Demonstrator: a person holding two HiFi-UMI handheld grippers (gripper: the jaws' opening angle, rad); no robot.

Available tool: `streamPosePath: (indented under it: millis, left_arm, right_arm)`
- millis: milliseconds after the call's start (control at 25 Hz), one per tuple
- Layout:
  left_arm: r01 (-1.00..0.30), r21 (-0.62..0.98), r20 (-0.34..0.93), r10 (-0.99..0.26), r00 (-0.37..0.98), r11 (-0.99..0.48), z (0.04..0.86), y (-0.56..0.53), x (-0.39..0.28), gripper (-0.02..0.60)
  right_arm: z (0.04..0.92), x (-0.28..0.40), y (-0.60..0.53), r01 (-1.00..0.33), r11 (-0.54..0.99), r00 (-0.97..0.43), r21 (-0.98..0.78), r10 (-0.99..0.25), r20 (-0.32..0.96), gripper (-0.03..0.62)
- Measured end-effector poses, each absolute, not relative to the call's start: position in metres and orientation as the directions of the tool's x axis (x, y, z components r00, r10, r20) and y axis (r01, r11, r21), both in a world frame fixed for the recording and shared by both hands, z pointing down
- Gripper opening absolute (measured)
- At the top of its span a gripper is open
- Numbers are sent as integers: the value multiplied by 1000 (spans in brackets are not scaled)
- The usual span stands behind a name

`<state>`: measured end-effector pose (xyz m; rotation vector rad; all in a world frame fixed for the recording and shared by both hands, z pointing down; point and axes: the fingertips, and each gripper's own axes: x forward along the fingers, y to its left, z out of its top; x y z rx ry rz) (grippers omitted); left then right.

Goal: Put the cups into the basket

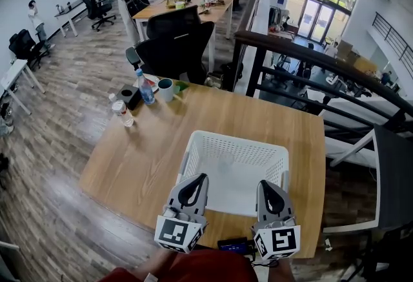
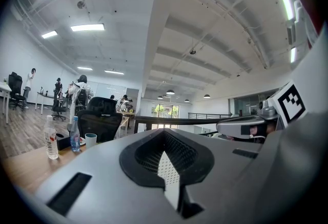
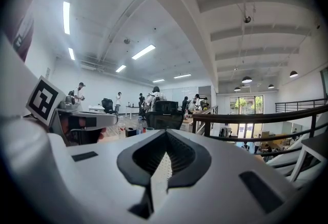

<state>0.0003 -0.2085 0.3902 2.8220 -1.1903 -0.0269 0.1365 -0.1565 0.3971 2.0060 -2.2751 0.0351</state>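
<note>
A white mesh basket (image 1: pixel 277 158) stands empty on the wooden table (image 1: pixel 142 164), near its front edge. At the table's far left corner a teal-rimmed cup (image 1: pixel 166 89) stands upright; it also shows in the left gripper view as the cup (image 2: pixel 91 140). A clear cup or small bottle (image 1: pixel 122 113) stands a little nearer. My left gripper (image 1: pixel 199 179) and right gripper (image 1: pixel 266 185) hover side by side over the basket's near rim, both pointing forward. Both are shut with nothing between the jaws, as seen for the left gripper (image 2: pixel 165 138) and the right gripper (image 3: pixel 164 138).
A water bottle with a blue label (image 1: pixel 146 87) and a black box (image 1: pixel 129 95) stand beside the cups. A black office chair (image 1: pixel 174 45) is behind the table's far edge. A dark railing (image 1: pixel 310 61) runs along the right, and a small dark device (image 1: pixel 233 246) lies at the front edge.
</note>
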Motion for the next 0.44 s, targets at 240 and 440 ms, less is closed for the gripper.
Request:
streamPosePath:
  millis: [240, 440]
  left_arm:
    - [-714, 81, 13, -716, 698, -695, 392, -210, 0, 6]
    - [-710, 81, 10, -712, 702, -699, 396, -211, 2, 6]
  right_arm:
    - [400, 138, -158, -991, 123, -117, 51, -988, 103, 10]
    - [404, 139, -160, -991, 122, -116, 48, -987, 110, 10]
